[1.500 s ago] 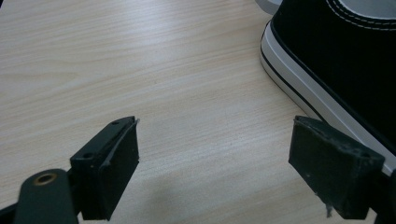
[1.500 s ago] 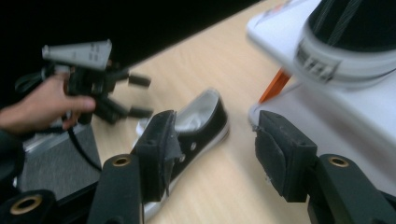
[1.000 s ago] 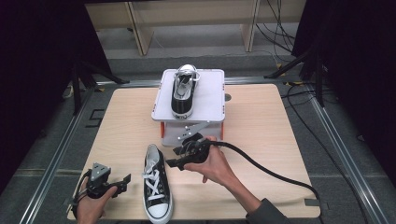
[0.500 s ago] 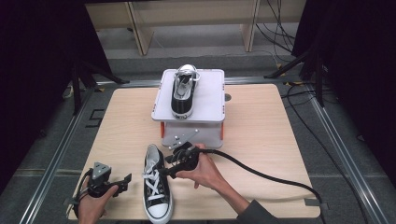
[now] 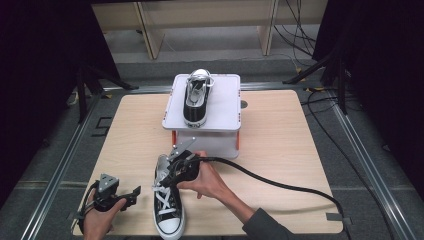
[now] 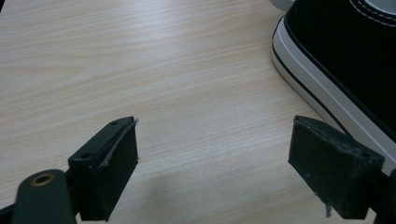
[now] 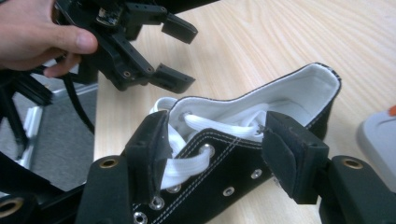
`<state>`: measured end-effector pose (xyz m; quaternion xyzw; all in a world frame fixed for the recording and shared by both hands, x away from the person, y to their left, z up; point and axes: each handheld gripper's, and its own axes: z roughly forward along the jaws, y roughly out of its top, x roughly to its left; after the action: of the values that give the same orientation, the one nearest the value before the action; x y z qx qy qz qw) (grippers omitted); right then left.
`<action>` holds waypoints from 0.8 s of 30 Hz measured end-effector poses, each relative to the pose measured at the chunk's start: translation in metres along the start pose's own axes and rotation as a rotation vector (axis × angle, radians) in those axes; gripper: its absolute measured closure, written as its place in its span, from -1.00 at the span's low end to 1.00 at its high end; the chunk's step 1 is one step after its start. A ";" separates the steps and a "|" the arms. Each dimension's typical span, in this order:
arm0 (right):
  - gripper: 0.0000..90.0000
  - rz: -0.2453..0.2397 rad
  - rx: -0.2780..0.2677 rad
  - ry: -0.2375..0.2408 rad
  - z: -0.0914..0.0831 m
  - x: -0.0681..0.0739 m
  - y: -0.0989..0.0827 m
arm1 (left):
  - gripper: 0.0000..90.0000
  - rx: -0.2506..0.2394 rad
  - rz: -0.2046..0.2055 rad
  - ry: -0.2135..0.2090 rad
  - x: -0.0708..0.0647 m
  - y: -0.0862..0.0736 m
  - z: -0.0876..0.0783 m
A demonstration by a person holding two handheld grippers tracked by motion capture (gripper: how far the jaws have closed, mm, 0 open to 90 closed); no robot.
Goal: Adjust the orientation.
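R gripper [image 5: 167,172], lower centre of the high view, hangs over the near sneaker [image 5: 167,210] w/ jaws spread astride its upper side wall by the eyelets, pads not yet pressing; best to sink a bit deeper so one pad goes inside the collar, then pinch near the collar and lift level. L gripper [image 5: 131,194], lower left, sits spread and empty just beside the sole. Vs a sec ago, R hand has come down-left onto the shoe, jaws just been opening; far sneaker [image 5: 196,97] on the white stand [image 5: 225,100], upper centre, unchanged.
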<state>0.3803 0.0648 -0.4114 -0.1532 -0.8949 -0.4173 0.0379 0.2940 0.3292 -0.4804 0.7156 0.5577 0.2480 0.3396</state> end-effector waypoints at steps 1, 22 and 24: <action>-0.07 -0.025 -0.002 -0.007 0.001 -0.003 0.000 | -0.66 -0.003 -0.001 -0.001 0.000 0.000 0.000; 0.10 -0.084 -0.003 0.091 0.014 -0.013 0.005 | -0.66 0.001 0.001 0.000 0.000 0.000 0.000; 0.10 -0.101 0.006 0.112 0.020 -0.008 0.008 | -0.66 -0.005 -0.001 -0.007 0.000 -0.001 0.001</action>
<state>0.3917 0.0830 -0.4200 -0.0843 -0.8992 -0.4239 0.0673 0.2942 0.3291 -0.4812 0.7153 0.5562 0.2469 0.3436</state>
